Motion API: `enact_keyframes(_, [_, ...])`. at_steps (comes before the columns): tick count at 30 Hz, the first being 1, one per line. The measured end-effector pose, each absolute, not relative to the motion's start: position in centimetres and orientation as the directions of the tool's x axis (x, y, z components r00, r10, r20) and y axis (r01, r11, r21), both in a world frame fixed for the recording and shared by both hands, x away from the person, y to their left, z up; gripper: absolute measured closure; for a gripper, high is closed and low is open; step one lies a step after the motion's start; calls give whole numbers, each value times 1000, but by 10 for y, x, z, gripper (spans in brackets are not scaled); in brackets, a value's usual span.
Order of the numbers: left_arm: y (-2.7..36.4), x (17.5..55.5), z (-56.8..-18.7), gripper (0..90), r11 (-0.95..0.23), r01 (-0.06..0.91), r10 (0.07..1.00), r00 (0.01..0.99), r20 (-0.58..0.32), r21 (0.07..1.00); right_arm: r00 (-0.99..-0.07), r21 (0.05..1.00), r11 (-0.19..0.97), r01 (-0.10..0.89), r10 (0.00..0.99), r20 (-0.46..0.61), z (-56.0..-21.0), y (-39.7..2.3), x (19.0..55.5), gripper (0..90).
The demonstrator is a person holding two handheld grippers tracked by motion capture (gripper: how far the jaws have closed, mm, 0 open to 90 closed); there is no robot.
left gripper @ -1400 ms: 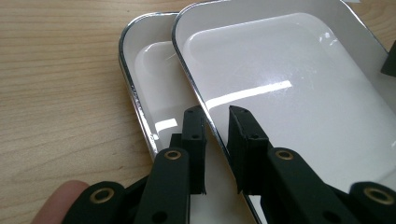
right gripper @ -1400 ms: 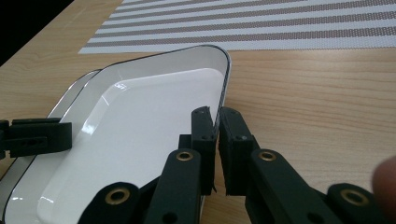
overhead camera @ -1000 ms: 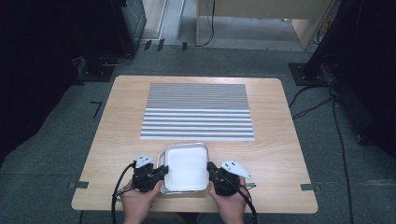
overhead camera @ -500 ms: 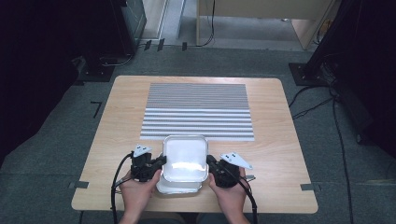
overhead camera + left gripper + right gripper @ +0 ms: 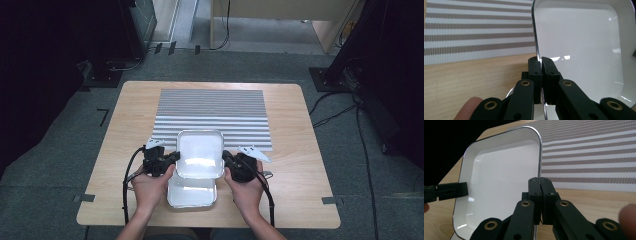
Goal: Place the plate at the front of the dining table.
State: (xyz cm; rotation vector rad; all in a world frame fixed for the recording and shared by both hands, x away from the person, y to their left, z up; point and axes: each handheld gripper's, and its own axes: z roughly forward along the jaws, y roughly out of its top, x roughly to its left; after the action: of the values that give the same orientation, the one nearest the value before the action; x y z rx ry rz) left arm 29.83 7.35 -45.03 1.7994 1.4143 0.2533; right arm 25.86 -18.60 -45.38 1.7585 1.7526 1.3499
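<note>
A white tray point(image 5: 200, 152) with a thin dark rim hangs a little above the wooden table point(image 5: 300, 165), held between both grippers. My left gripper point(image 5: 174, 157) is shut on its left rim, which runs between the closed jaws in the left gripper view point(image 5: 540, 61). My right gripper point(image 5: 225, 158) is shut on the right rim point(image 5: 540, 181). The tray's glossy inside point(image 5: 584, 50) point(image 5: 501, 182) holds nothing. Below and nearer the person, a second white tray point(image 5: 192, 194) lies on the table, partly covered by the held one.
A grey and white striped placemat point(image 5: 212, 107) lies flat just beyond the held tray, and also shows in the gripper views point(image 5: 474, 30) point(image 5: 594, 155). Bare wood flanks it on both sides. Cables point(image 5: 127, 185) trail from the grippers toward the front edge.
Both grippers have risen and moved away from the person with the tray between them. The tray now reaches the mat's near edge, and a second tray has come into view beneath it.
</note>
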Motion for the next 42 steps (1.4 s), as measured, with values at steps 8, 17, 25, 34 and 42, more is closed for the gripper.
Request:
enact_keyframes(8, [74, 317, -448, 882, -20, 714, 879, 346, -328, 700, -196, 783, -195, 590, 907, 374, -449, -186, 281, 897])
enact_keyframes(17, [69, 346, -438, 895, -17, 705, 884, 342, -319, 709, -175, 785, -204, 585, 913, 368, -450, -186, 305, 897])
enact_keyframes(25, [62, 368, -441, 895, -14, 705, 887, 335, -316, 709, -162, 779, -214, 589, 914, 373, -452, -191, 330, 898])
enact_keyframes(34, [56, 388, -441, 896, -28, 706, 901, 325, -289, 708, -146, 773, -211, 598, 920, 364, -454, -192, 351, 898])
enact_keyframes(42, [49, 404, -446, 896, -37, 713, 905, 322, -279, 701, -113, 757, -231, 611, 921, 372, -463, -195, 370, 898])
